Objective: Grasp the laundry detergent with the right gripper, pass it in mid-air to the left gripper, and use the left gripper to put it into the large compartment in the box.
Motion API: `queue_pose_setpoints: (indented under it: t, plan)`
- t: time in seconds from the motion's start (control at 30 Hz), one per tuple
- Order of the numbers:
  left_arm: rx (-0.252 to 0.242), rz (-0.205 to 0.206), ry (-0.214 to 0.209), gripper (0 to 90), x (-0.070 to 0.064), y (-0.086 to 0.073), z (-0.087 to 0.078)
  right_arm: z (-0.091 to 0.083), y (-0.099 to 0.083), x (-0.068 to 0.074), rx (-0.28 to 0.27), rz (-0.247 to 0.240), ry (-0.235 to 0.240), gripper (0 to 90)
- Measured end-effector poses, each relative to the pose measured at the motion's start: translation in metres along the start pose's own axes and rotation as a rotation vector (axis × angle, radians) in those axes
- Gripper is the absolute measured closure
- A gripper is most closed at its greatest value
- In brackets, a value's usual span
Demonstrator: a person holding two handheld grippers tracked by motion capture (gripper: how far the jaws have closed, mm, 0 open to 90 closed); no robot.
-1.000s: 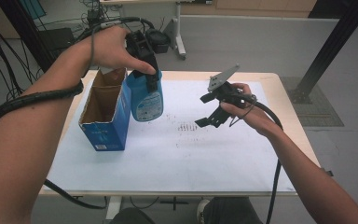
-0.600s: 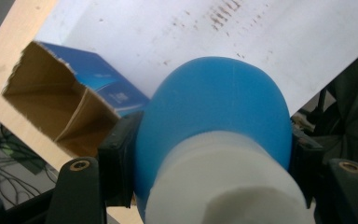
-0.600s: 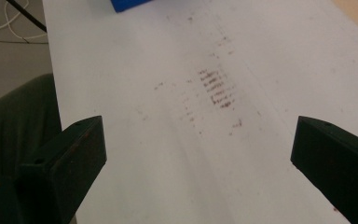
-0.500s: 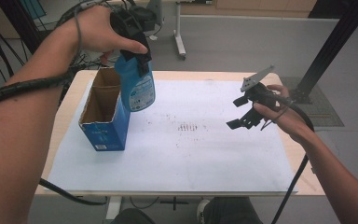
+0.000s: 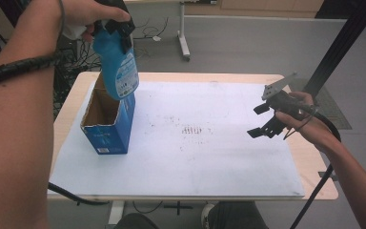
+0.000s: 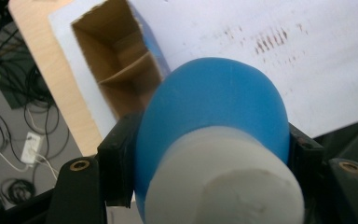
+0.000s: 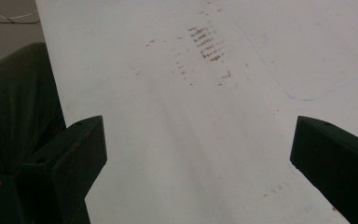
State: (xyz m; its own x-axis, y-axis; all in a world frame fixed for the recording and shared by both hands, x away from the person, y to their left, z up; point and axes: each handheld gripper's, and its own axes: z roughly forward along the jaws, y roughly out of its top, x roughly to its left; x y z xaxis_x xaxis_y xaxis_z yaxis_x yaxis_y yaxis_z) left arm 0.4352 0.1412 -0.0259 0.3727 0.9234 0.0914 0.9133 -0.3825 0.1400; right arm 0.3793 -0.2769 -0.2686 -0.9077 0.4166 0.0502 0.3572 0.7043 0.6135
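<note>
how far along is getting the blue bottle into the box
Done: the left tongs grip the blue bottle by its neck and hold it above the open blue box. Left: lowering it inside and releasing. The right tongs wait open, empty.

Your tabletop (image 5: 76, 98) is light wood, its rim bare along the left and right edges. A white sheet (image 5: 209, 157) covers most of it, marked with brownish smudges (image 5: 194, 130) near the middle. An open blue carton (image 5: 107, 121) stands upright on the sheet's left part.
</note>
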Motion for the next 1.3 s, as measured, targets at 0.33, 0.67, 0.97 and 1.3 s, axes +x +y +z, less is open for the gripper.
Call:
queue_pose_setpoints:
  t: [0.33,0.67,0.97,1.3]
  plan:
    - [-0.016,-0.223,0.029,35.8,0.025,0.000,-0.013,-0.009,-0.005,-0.001,0.008,-0.001,-0.014,3.5]
    - [-0.035,-0.377,0.008,35.8,0.039,0.002,-0.019,-0.010,-0.002,0.002,0.033,-0.023,-0.027,3.8]
    - [-0.026,-0.465,0.029,35.8,0.052,0.000,-0.009,-0.010,-0.004,0.001,0.039,-0.030,-0.038,3.8]
    - [-0.027,-0.502,0.048,35.9,0.058,-0.004,0.001,-0.012,-0.005,0.001,0.041,-0.038,-0.048,3.8]
